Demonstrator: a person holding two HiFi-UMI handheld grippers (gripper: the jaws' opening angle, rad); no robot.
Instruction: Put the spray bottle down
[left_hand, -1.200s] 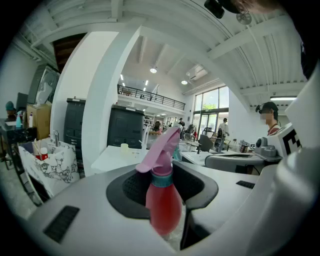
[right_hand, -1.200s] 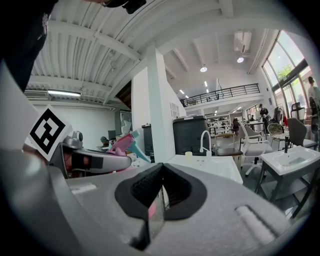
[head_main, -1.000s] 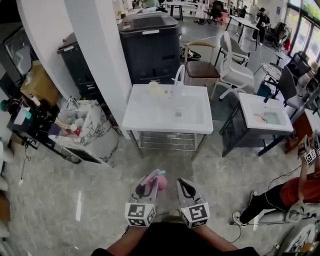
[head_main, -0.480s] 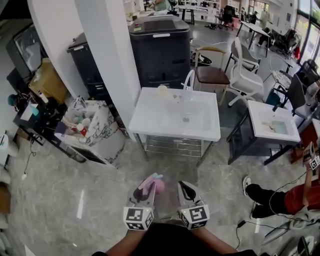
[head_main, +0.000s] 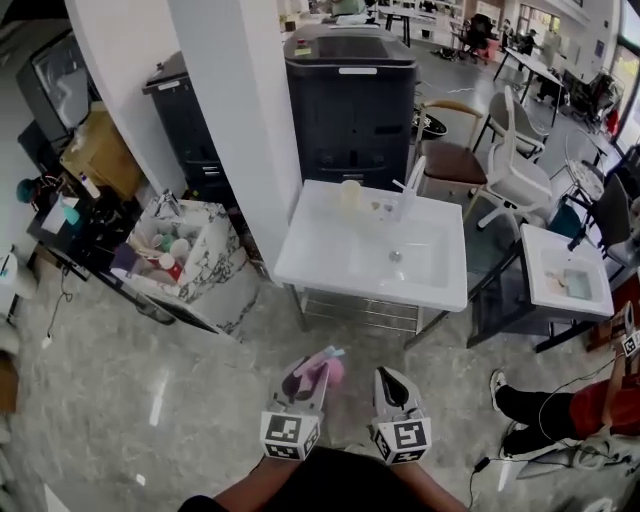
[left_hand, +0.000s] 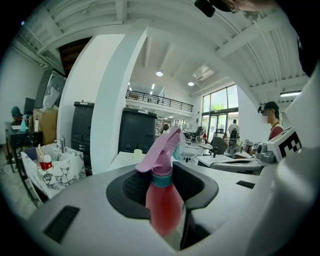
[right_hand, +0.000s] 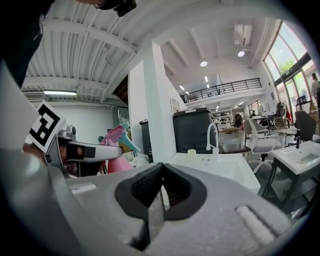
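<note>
A pink spray bottle (left_hand: 162, 200) with a lilac trigger head and a teal collar stands upright between the jaws of my left gripper (head_main: 308, 378), which is shut on its body. The bottle (head_main: 328, 368) shows in the head view low in the middle, above the floor, and its pink head (right_hand: 116, 136) appears at the left of the right gripper view. My right gripper (head_main: 388, 384) hangs beside the left one, shut with nothing between its jaws. A white washbasin stand (head_main: 330, 260) with a tap (head_main: 408, 198) lies ahead, some way off.
A white pillar (head_main: 235, 120) rises left of the washbasin stand, with a dark cabinet (head_main: 350, 100) behind it. A patterned bin of clutter (head_main: 205, 265) stands at the left. A second basin (head_main: 548, 280), chairs (head_main: 500, 170) and a seated person's legs (head_main: 540, 405) are at the right.
Both grippers have moved forward together with the bottle. The washbasin stand and pillar have shifted right and come a little nearer in the head view. The grip has not changed.
</note>
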